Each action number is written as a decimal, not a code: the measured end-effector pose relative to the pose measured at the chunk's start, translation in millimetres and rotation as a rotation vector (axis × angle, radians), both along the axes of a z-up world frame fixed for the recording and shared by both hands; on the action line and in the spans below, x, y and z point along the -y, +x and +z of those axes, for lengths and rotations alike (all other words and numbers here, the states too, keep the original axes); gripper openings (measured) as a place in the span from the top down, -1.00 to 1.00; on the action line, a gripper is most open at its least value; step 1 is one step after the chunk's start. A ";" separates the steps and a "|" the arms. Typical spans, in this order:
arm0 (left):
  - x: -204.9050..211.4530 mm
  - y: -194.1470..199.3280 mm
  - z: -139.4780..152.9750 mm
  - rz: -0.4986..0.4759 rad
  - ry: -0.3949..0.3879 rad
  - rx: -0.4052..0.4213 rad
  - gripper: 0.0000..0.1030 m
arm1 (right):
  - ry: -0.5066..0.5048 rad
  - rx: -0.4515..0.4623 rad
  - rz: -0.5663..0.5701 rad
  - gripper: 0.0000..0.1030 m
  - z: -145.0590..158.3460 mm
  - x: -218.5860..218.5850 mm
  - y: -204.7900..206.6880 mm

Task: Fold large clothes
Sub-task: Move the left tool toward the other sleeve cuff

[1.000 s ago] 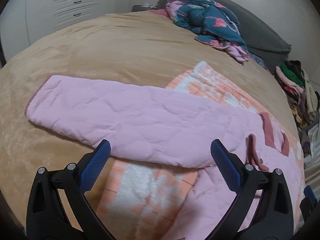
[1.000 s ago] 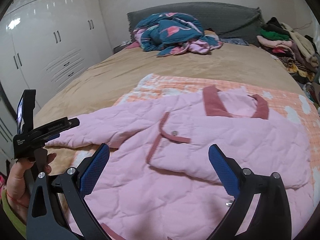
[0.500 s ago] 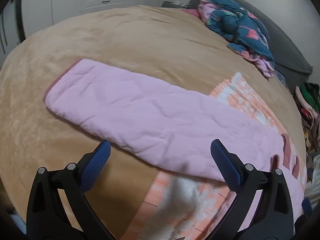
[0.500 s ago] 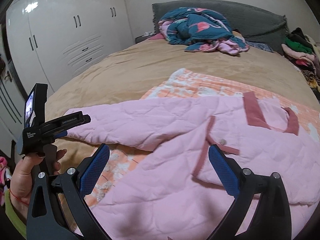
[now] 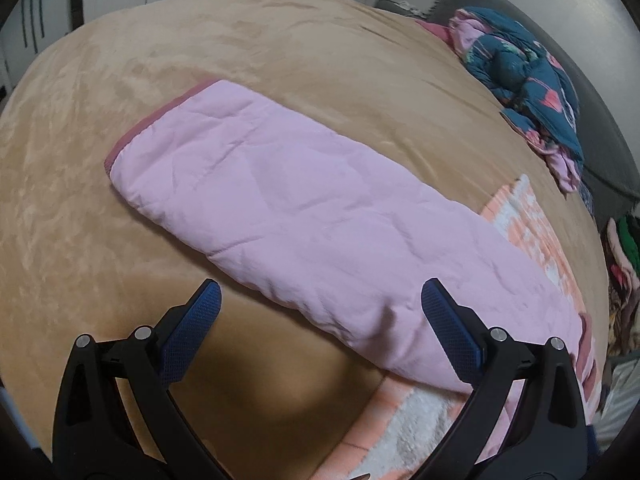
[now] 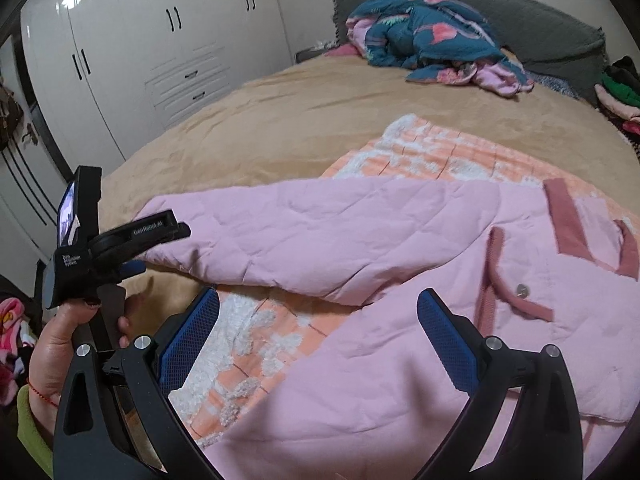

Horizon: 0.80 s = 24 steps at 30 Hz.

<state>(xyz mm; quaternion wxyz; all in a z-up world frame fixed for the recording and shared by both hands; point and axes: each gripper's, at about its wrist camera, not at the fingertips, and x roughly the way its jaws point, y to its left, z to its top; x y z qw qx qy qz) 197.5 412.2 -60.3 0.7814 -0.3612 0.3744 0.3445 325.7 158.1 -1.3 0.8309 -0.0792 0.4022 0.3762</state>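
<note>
On a wide bed (image 5: pixel 280 52) covered with a tan plush blanket, the left wrist view looks down over the left tongs (image 5: pixel 320 316), whose blue-padded fingers (image 5: pixel 192 332) stand spread wide apart and pinch nothing. One long sleeve (image 5: pixel 304 216) of a pink quilted jacket lies flat and stretched across the blanket, its darker rose cuff (image 5: pixel 156 114) at the far left end. The right finger of these tongs overlaps the sleeve's near edge in the picture; whether it touches the cloth cannot be told. Under the sleeve's right end lies an orange and white fuzzy blanket (image 5: pixel 404 428). A crumpled teal floral quilt (image 5: pixel 524 76) sits far off near the grey headboard (image 5: pixel 600 128).

From the right wrist view, the right tongs (image 6: pixel 318 328) are also spread wide and grip nothing, hovering above the jacket's lower body. The pink quilted jacket (image 6: pixel 420 280) lies on the orange and white fuzzy blanket (image 6: pixel 432 148), with its sleeve (image 6: pixel 304 232) reaching left onto the tan bed (image 6: pixel 304 108). Rose trim edges the collar (image 6: pixel 564 220) and a front flap with a metal snap (image 6: pixel 522 289). At far left, the person's left hand (image 6: pixel 60 344) holds the left tongs (image 6: pixel 134 254) just beside the sleeve's cuff end. White wardrobes (image 6: pixel 152 60) line the wall behind. The teal floral quilt (image 6: pixel 424 36) rests against the headboard (image 6: pixel 540 28), and a pile of clothes (image 6: pixel 618 92) shows at the right edge.
</note>
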 end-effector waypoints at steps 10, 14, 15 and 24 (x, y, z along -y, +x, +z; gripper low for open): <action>-36.3 -10.9 -29.0 0.098 -0.122 0.108 -0.82 | 0.007 -0.047 -0.034 -0.92 -24.7 9.5 5.9; -43.7 -12.4 -37.6 0.127 -0.130 0.147 -0.82 | 0.032 -0.081 -0.075 -0.92 -27.2 26.5 10.6; -46.0 -14.1 -39.0 0.138 -0.135 0.163 -0.82 | 0.042 -0.090 -0.083 -0.92 -26.8 31.4 11.4; -65.0 -35.1 -34.0 0.244 -0.147 0.282 -0.54 | 0.080 -0.087 -0.152 -0.92 -21.2 70.4 9.3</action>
